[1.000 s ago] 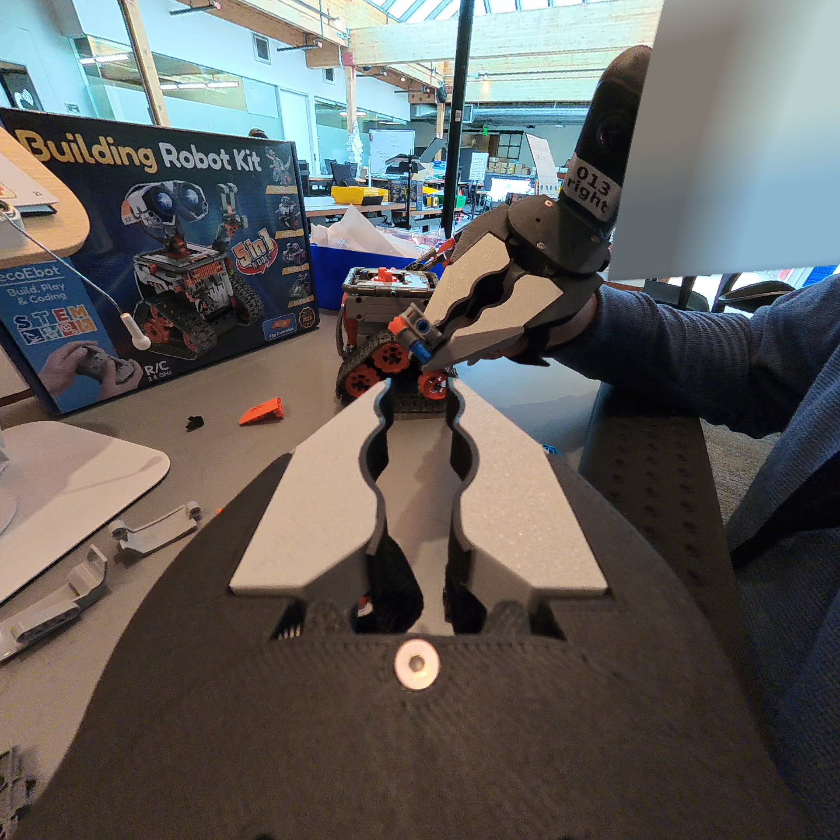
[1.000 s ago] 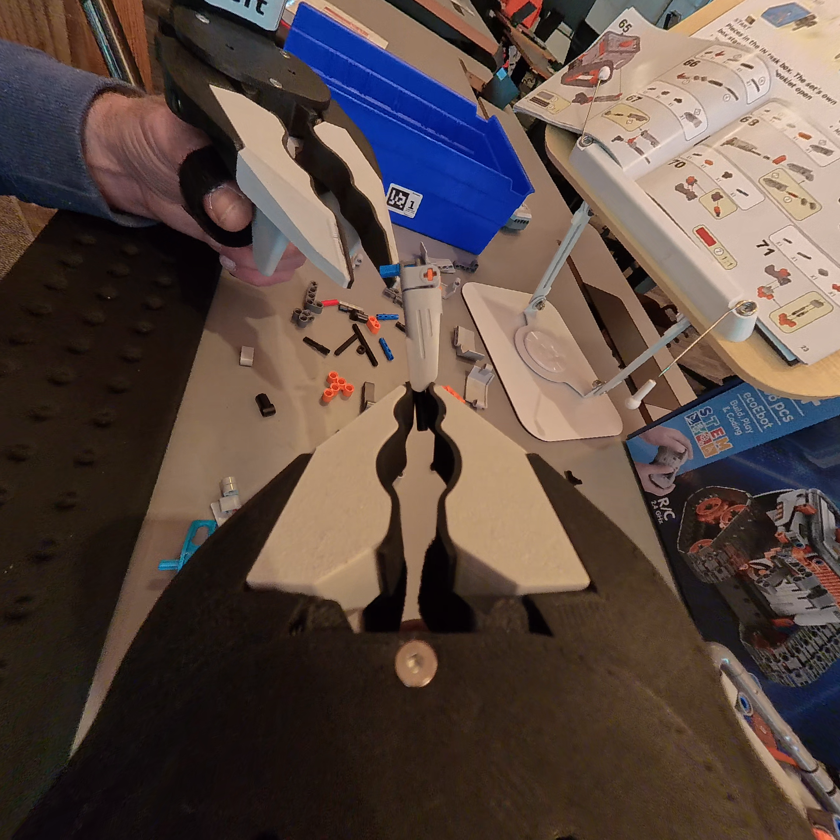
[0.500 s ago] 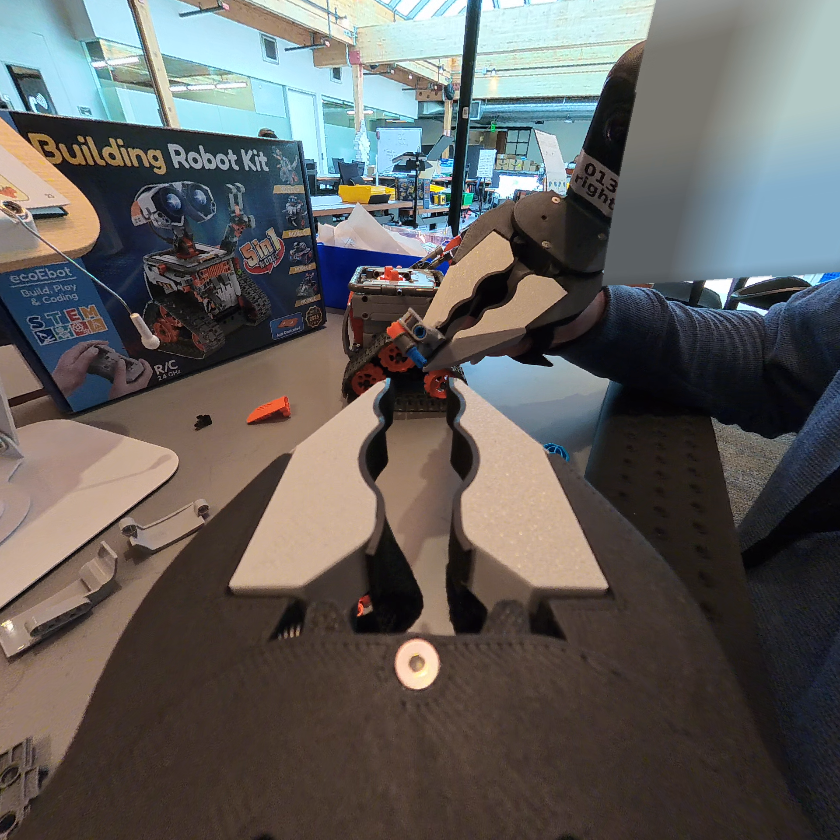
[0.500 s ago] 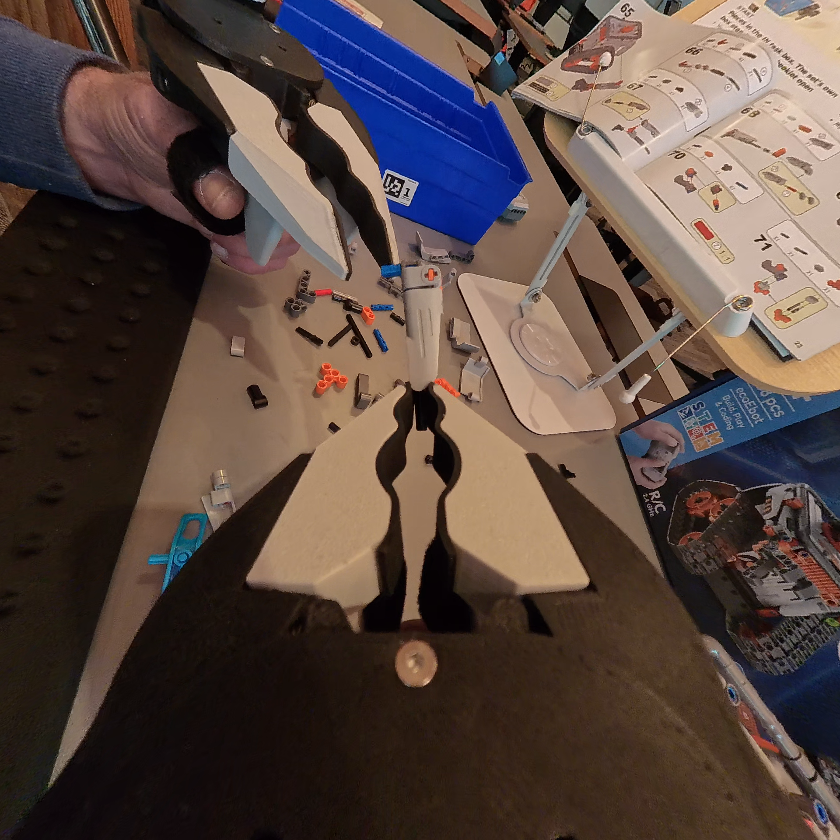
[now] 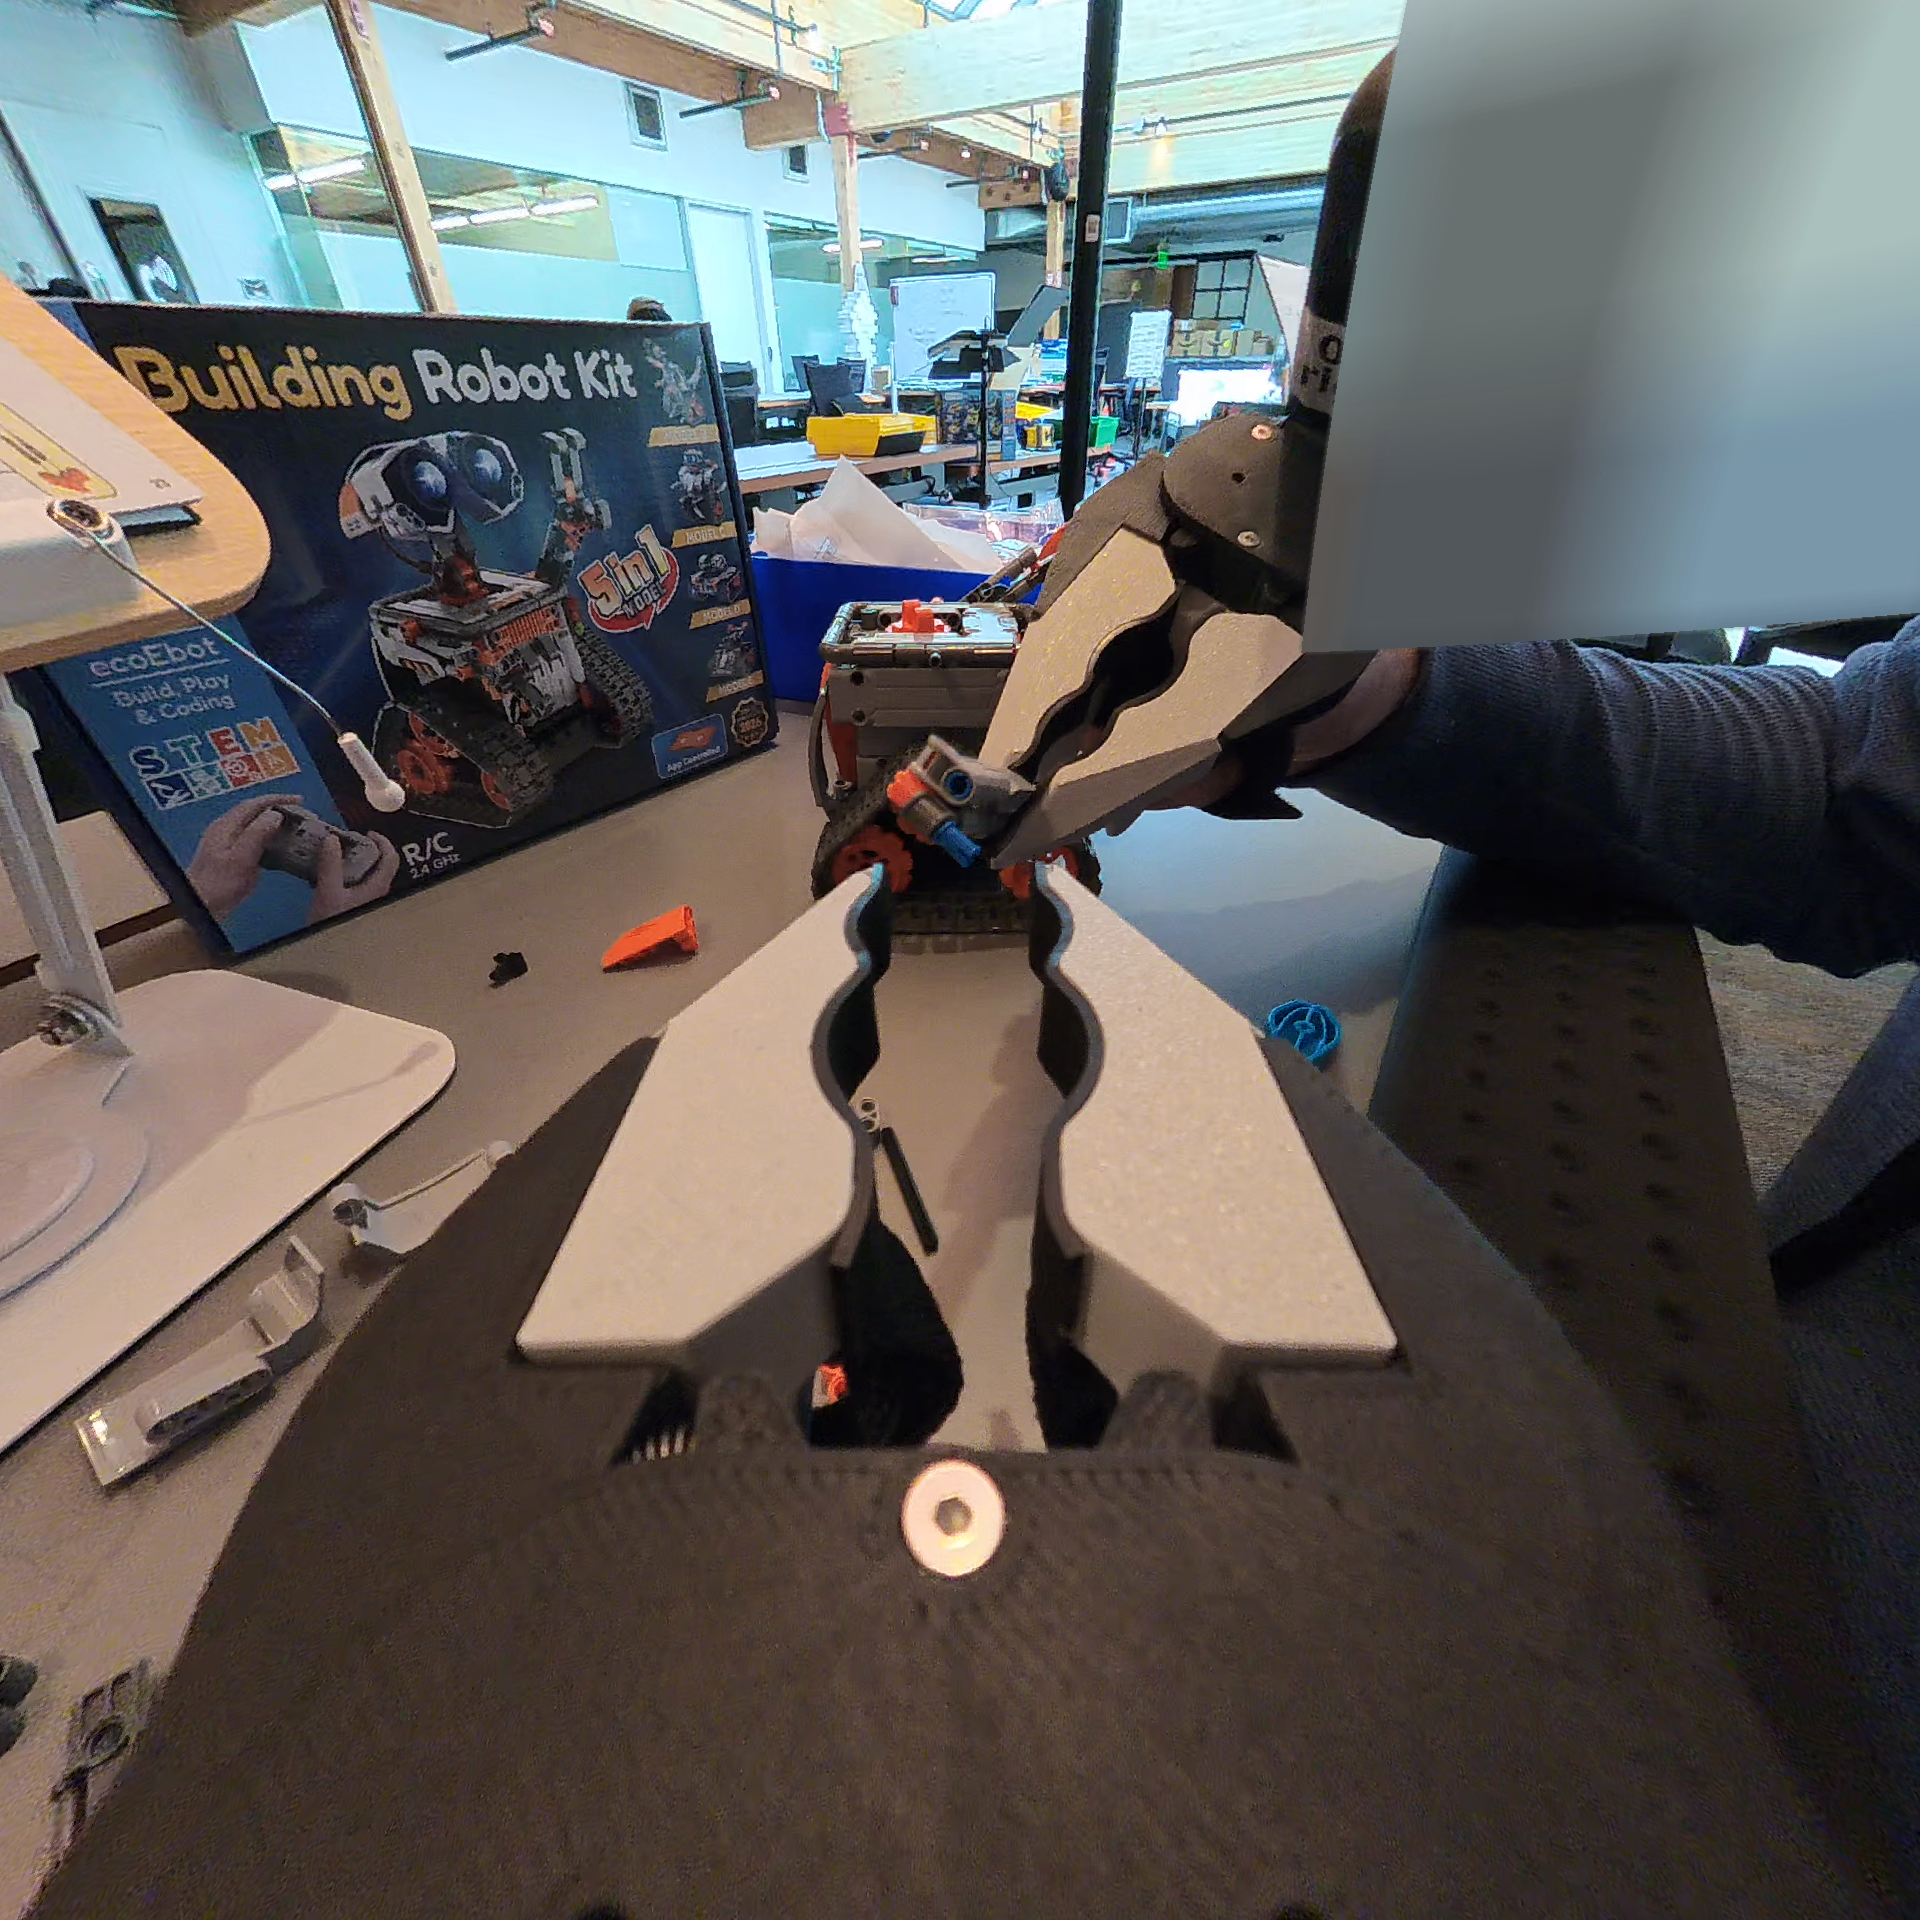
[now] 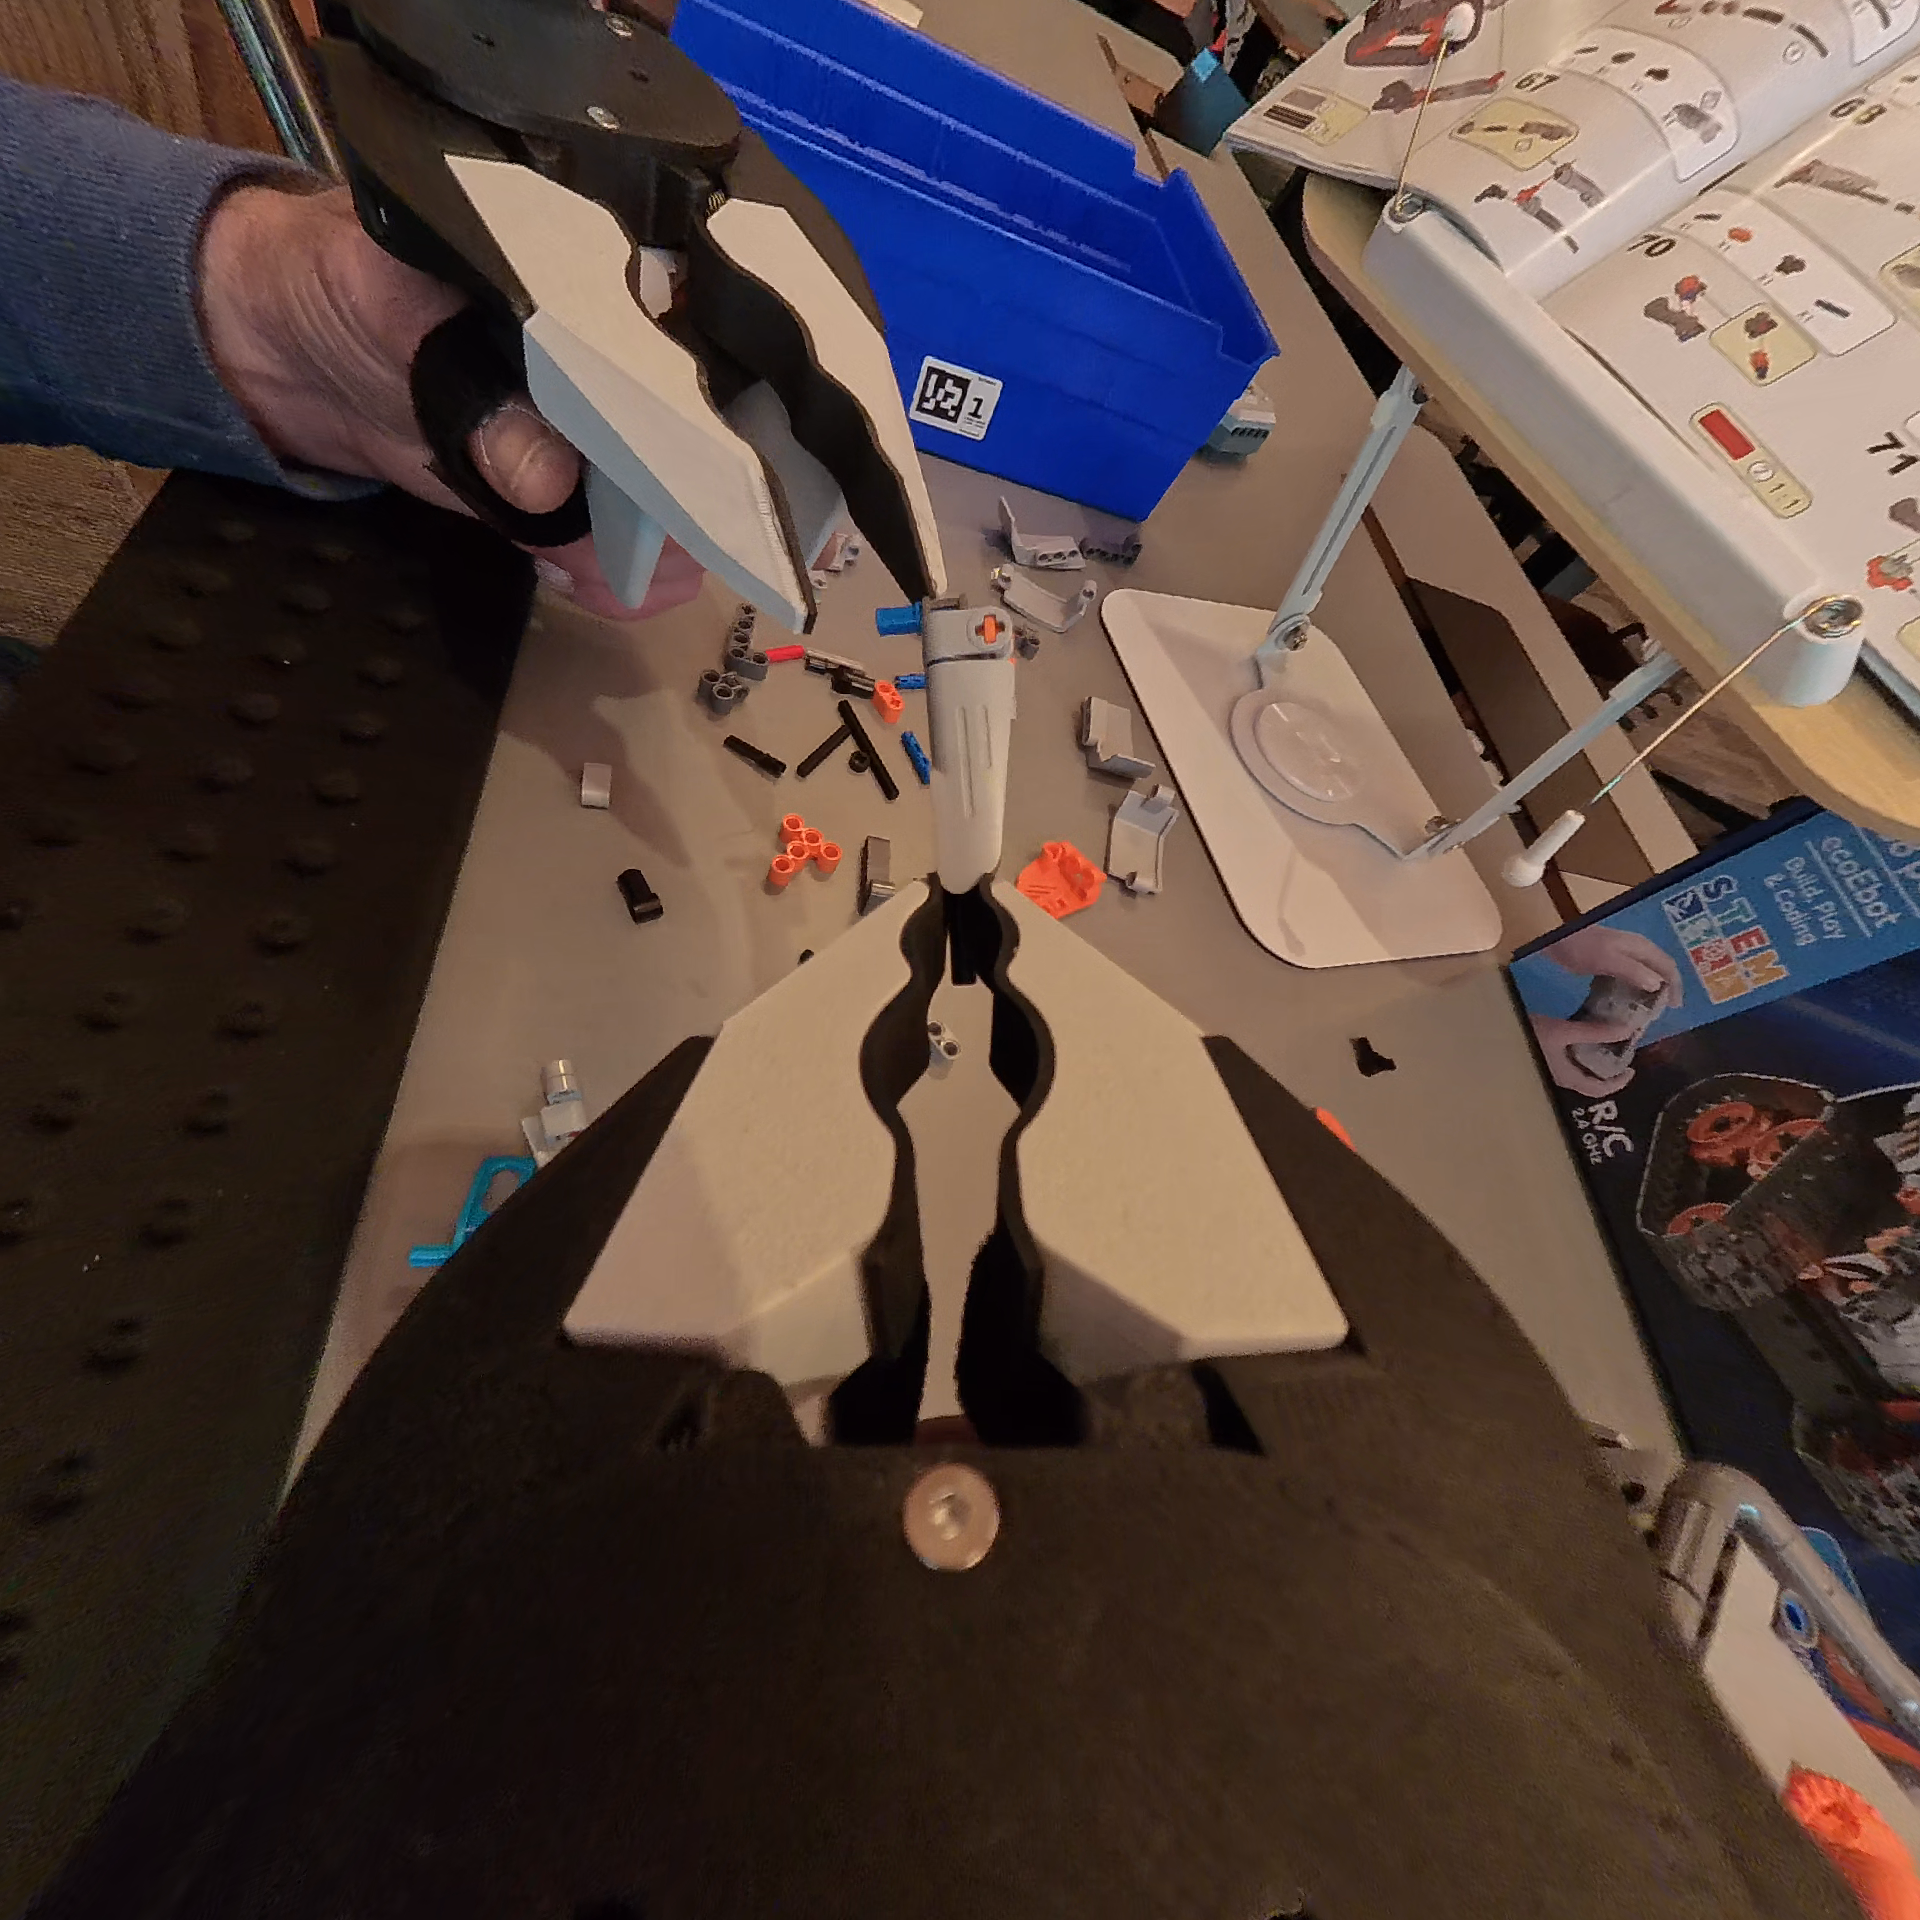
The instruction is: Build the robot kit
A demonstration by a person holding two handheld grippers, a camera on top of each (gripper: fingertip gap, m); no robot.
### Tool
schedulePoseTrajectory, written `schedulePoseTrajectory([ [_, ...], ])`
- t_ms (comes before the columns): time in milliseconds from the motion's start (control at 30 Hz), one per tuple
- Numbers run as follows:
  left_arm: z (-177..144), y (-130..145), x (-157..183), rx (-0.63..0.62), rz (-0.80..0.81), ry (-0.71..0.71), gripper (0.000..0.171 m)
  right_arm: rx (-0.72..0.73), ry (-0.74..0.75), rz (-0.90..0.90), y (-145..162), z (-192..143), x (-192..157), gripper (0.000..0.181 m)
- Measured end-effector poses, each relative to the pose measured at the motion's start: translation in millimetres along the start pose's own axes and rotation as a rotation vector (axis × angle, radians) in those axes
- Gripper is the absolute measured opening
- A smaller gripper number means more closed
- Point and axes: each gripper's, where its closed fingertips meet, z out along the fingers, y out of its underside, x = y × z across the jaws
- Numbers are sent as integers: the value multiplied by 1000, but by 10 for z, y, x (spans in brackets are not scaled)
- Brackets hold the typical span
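Two tongs over grey desk (image 6: 520, 935). Right tongs (image 6: 961, 894) clenched on tapered light-grey brick arm piece (image 6: 968, 769), held above scattered small parts. Left tongs (image 5: 956, 894) released, nothing between them, tips close to arm piece's blue pin (image 6: 896, 619). Blue plastic bin (image 6: 1039, 270) behind on desk; crumpled white paper (image 5: 862, 530) showing in it, other contents hidden. Tracked brick robot (image 5: 914, 707) just beyond.

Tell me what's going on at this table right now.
A person holds a gripper in each hand over a grey table strewn with small building pieces. The right gripper is shut on the narrow end of a long white piece with blue and orange pins at its far end. The left gripper is open, its tips right at the blue pin. A half-built tracked toy robot stands behind.
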Motion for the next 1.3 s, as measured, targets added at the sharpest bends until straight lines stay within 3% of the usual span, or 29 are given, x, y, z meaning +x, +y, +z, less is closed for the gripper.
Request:
schedulePoseTrajectory([
  [233, 46, 45, 29, -31, 46, -8, 25, -13, 44, -57, -4, -7, 25, 1],
  [533, 46, 43, 15, -28, 19, -5, 17, -61, 238, -427, -81, -20, 47, 1],
  [633, 41, 27, 33, -19, 35, -2, 5, -53, 298, -554, -138, -40, 44, 1],
  [833, 18, -7, 42, 2, 49, 0, 3, -36, 379, -694, -218, -66, 53, 1],
  [1033, 8, -18, 64, 6, 62, 6, 3, -16, 320, -590, -203, -54, 33, 1],
  [1300, 10, 16, 37, 5, -150, 88, 3, 29, 162, -330, -149, -17, -10, 2],
])
